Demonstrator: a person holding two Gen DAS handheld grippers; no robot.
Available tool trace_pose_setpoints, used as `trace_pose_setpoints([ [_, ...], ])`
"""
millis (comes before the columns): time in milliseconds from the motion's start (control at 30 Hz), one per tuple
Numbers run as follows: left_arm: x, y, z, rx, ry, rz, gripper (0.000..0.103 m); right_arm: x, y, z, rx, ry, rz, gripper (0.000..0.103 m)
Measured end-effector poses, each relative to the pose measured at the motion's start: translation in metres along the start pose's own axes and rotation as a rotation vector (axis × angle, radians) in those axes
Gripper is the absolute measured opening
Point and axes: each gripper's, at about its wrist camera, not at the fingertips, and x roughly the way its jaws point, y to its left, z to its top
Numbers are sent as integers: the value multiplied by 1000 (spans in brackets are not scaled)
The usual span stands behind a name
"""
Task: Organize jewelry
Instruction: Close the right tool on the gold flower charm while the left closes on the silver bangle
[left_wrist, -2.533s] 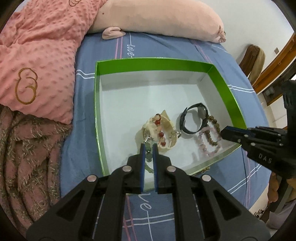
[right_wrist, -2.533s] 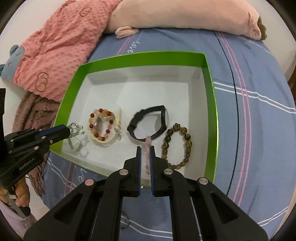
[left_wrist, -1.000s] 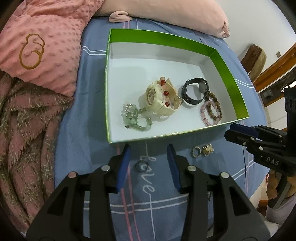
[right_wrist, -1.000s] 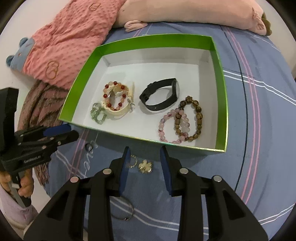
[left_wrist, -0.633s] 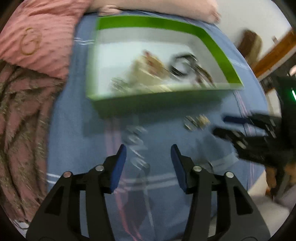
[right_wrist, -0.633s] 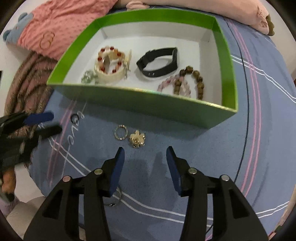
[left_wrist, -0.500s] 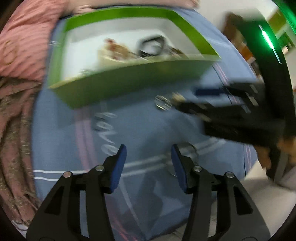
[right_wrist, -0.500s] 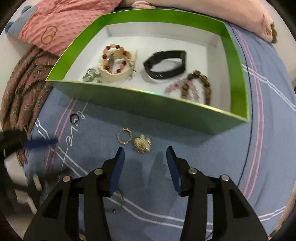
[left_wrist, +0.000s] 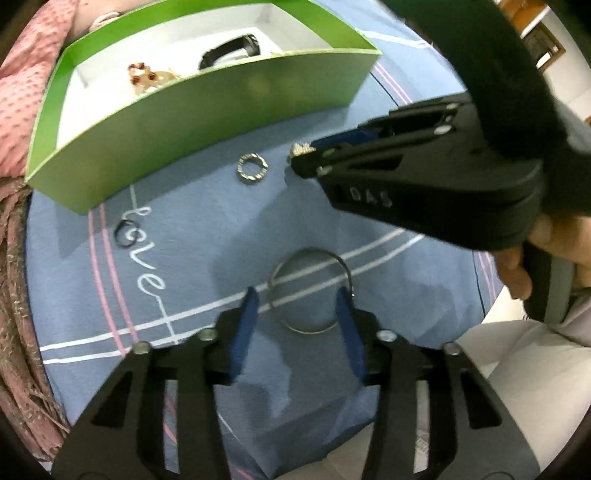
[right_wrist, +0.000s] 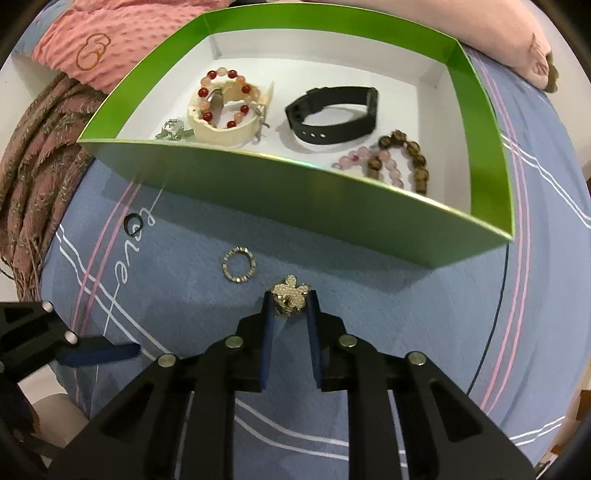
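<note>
1. One green box (right_wrist: 295, 192) on the bedspread.
2. Inside it: one red-beaded bracelet (right_wrist: 225, 99), one green bead piece (right_wrist: 173, 130), one black band (right_wrist: 332, 112), one pink bead bracelet (right_wrist: 364, 158), one brown bead bracelet (right_wrist: 406, 158).
3. Outside it: one gold flower brooch (right_wrist: 290, 295), one sparkly ring (right_wrist: 239, 265), one small black ring (right_wrist: 133, 224), one big thin hoop (left_wrist: 310, 291).
4. Two grippers, left (left_wrist: 297, 317) and right (right_wrist: 290, 308).

Two black plastic grippers, the left gripper (left_wrist: 297, 314) and the right gripper (right_wrist: 290, 319), with blue finger pads (right_wrist: 266, 338), silver screws (right_wrist: 232, 342), triangular cut-outs; "DAS" is embossed on one.
</note>
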Motion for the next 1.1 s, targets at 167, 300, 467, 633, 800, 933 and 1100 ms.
trace_pose_setpoints([
  [167,7,-2,3,12,15,9,17,-2,-6,-10,33,0,23,17],
  [300,18,3,3,4,50,20,0,-8,-19,-16,54,-4,35,17],
  [467,13,5,-2,-13,33,16,0,-9,-27,-21,61,-6,44,17],
  [633,-3,25,-6,-60,-8,-4,1,-6,-25,-18,60,-5,45,17],
  [800,3,21,-16,-49,5,31,23,-8,-25,-19,61,5,50,17],
  [933,9,8,-10,-38,9,54,39,-6,-19,-16,59,6,49,17],
  [1100,13,6,-4,-23,-2,88,16,-4,-18,-15,59,9,49,17],
])
